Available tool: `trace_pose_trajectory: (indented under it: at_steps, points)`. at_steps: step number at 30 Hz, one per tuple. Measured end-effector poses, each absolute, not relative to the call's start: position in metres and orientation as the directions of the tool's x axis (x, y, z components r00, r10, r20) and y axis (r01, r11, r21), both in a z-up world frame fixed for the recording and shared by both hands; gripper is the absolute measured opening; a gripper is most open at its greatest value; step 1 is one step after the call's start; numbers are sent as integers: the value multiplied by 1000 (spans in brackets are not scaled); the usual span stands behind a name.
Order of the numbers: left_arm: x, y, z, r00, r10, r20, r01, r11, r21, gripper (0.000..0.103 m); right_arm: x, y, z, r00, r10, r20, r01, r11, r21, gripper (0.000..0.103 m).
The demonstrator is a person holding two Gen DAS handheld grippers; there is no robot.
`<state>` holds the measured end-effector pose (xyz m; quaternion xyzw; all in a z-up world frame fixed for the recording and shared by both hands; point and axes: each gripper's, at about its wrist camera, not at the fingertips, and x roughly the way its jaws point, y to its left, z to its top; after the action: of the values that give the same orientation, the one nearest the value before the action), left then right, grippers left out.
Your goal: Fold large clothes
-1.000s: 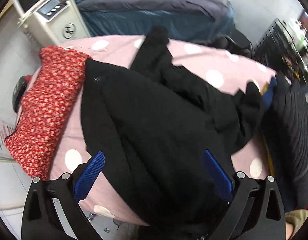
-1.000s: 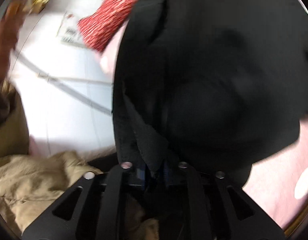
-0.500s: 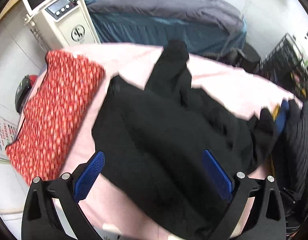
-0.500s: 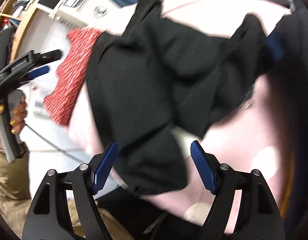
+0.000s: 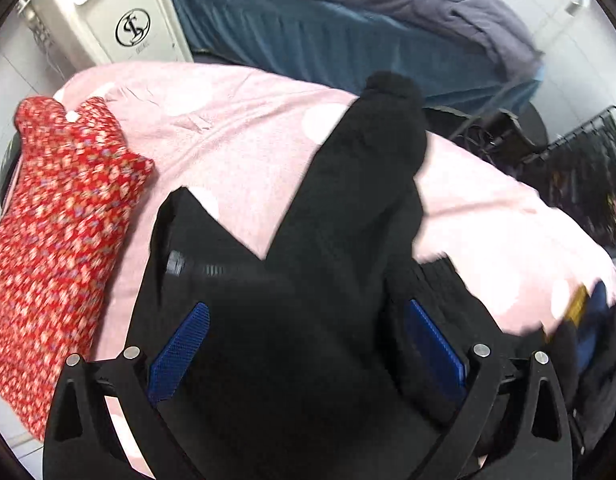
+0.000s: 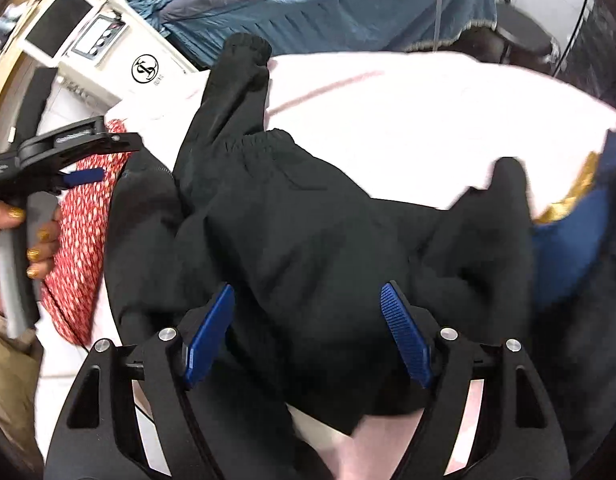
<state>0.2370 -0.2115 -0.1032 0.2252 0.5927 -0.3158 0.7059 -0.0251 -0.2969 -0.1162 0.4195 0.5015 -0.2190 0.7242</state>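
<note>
- The black garment (image 6: 308,240) lies directly under both sets of fingers, its sleeve (image 5: 372,152) stretching away from them.
- Right gripper (image 6: 308,332) has just been opening and stands open, gripping nothing; left gripper (image 5: 308,352) is open too.

The right gripper (image 6: 308,332) points steeply downward at the lower centre of its view, jaws spread wide after just opening, nothing clamped. The left gripper (image 5: 305,350) likewise gapes wide; the left hand (image 6: 25,240) wraps its handle at the right view's left edge.
</note>
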Motion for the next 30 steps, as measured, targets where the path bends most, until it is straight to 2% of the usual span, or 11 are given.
trace_pose_trajectory:
  at_steps: [5, 9, 12, 14, 16, 18, 21, 23, 26, 28, 30]
  points:
    - [260, -234, -157, 15, -154, -988, 653, 750, -107, 96, 0, -291, -156, 417, 204, -886, 765, 448, 463, 79]
    - [239, -264, -183, 1, -128, -992, 725, 683, -87, 96, 4, -284, -176, 406, 223, -886, 783, 414, 464, 80]
    - [214, -285, -201, -125, -110, -986, 785, 597, -166, 96, 7, -284, -186, 389, 246, -888, 780, 424, 460, 80]
    - [195, -296, -216, -154, -49, -987, 839, 521, -157, 96, 11, -282, -188, 363, 247, -898, 771, 462, 439, 71]
    - [176, -303, -225, -46, -4, -999, 895, 444, -43, 96, 14, -279, -189, 349, 254, -902, 756, 493, 431, 41]
    - [173, -305, -225, -24, -12, -1000, 896, 443, -27, 96, 13, -275, -191, 354, 275, -894, 750, 488, 447, 23]
    - [183, -303, -220, -43, -25, -999, 877, 478, -50, 82, 11, -269, -188, 361, 273, -892, 741, 497, 452, 13]
    - [187, -300, -212, -47, -43, -998, 871, 487, -62, 57, 9, -264, -182, 369, 258, -893, 734, 508, 450, 11]
    - [192, -291, -200, -60, -79, -995, 870, 484, -91, 26, 7, -258, -165, 387, 225, -894, 726, 524, 446, 8]
    - [191, -282, -187, -33, -111, -993, 872, 482, -82, 19, 2, -255, -147, 404, 189, -895, 712, 549, 438, 7]
    - [186, -272, -168, -13, -151, -988, 870, 485, -86, 16, -8, -255, -126, 422, 137, -896, 699, 580, 417, 6]
